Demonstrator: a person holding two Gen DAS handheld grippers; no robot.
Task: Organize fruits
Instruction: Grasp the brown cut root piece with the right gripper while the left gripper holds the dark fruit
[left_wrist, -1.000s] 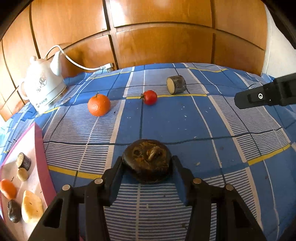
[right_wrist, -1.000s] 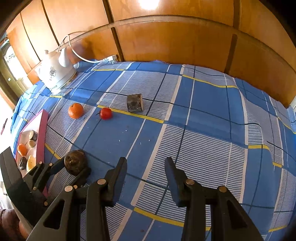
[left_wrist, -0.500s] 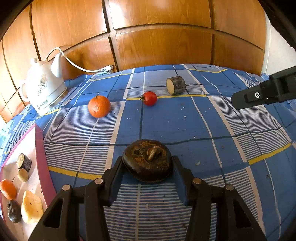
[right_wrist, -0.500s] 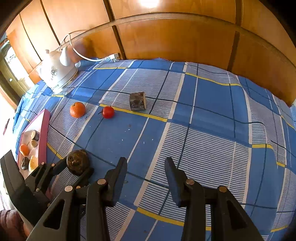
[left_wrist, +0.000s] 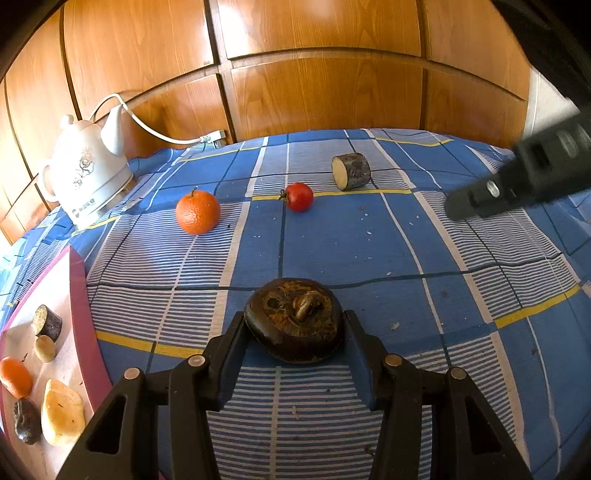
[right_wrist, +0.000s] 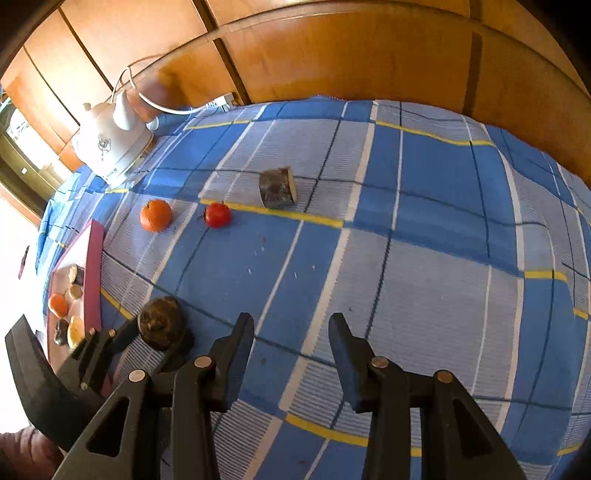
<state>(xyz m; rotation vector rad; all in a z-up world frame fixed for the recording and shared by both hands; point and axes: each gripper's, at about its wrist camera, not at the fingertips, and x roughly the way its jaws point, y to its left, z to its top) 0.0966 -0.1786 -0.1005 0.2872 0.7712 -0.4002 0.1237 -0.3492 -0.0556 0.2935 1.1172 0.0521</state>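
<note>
The left gripper (left_wrist: 294, 332) pinches a dark round fruit (left_wrist: 294, 324) near the table's left edge, beside the pink tray (left_wrist: 79, 295), which the picture cuts off. The right gripper (right_wrist: 291, 338) stands spread over bare tablecloth (right_wrist: 424, 266).

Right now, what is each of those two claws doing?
Left gripper: shut on the dark round fruit.
Right gripper: open, holding nothing.
</note>
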